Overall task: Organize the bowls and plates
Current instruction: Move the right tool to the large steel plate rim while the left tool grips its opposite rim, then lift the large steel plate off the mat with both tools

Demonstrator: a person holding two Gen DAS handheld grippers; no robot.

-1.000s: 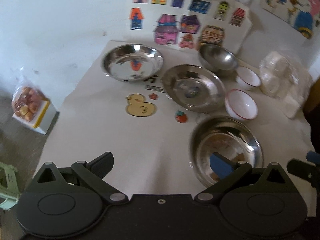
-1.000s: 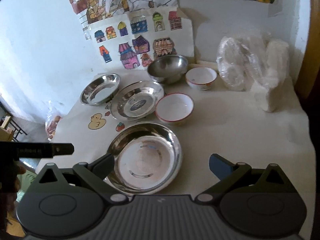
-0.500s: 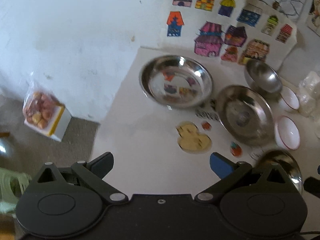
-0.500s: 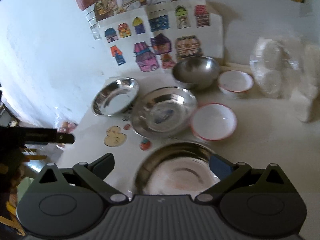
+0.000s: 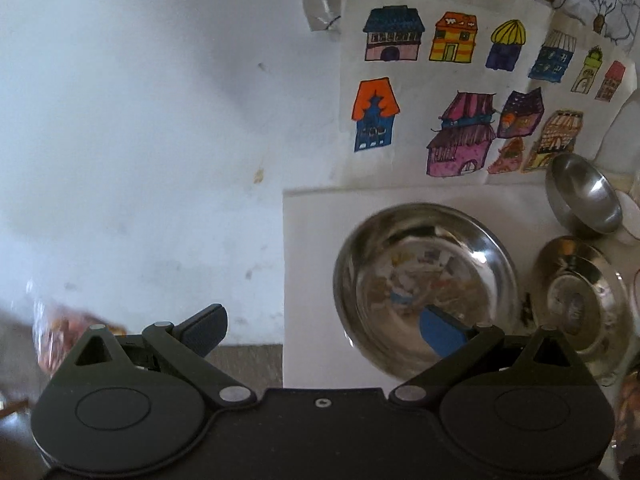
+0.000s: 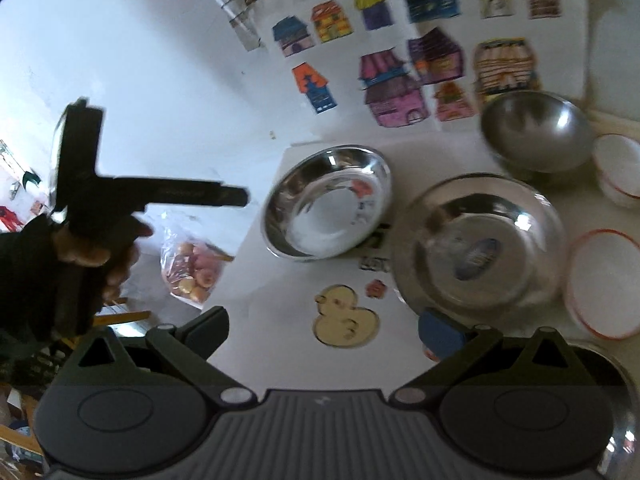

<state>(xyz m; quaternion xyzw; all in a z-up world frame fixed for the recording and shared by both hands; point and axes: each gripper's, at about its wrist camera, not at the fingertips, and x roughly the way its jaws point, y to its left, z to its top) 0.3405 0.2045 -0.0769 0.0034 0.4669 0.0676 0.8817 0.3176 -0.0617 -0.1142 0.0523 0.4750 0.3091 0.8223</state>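
My left gripper (image 5: 322,330) is open and empty at the table's left edge; its right finger is over the near rim of the far-left steel plate (image 5: 426,286). That plate also shows in the right wrist view (image 6: 326,204). My right gripper (image 6: 324,330) is open and empty above a duck sticker (image 6: 346,316), its right finger near the middle steel plate (image 6: 480,240). A deep steel bowl (image 6: 536,136) stands at the back. Two white red-rimmed bowls (image 6: 606,282) (image 6: 618,168) sit at the right. A third steel plate (image 6: 624,416) lies under my right gripper's body.
The table (image 5: 312,240) ends at the left, with floor below. A bag of snacks (image 6: 192,268) lies on the floor there. House drawings (image 5: 460,80) hang on the wall behind. The hand-held left gripper (image 6: 152,196) shows at the left in the right wrist view.
Both grippers have moved left and closer to the table. The left one now reaches the far-left steel plate; the right one has passed the nearest plate toward the duck sticker.
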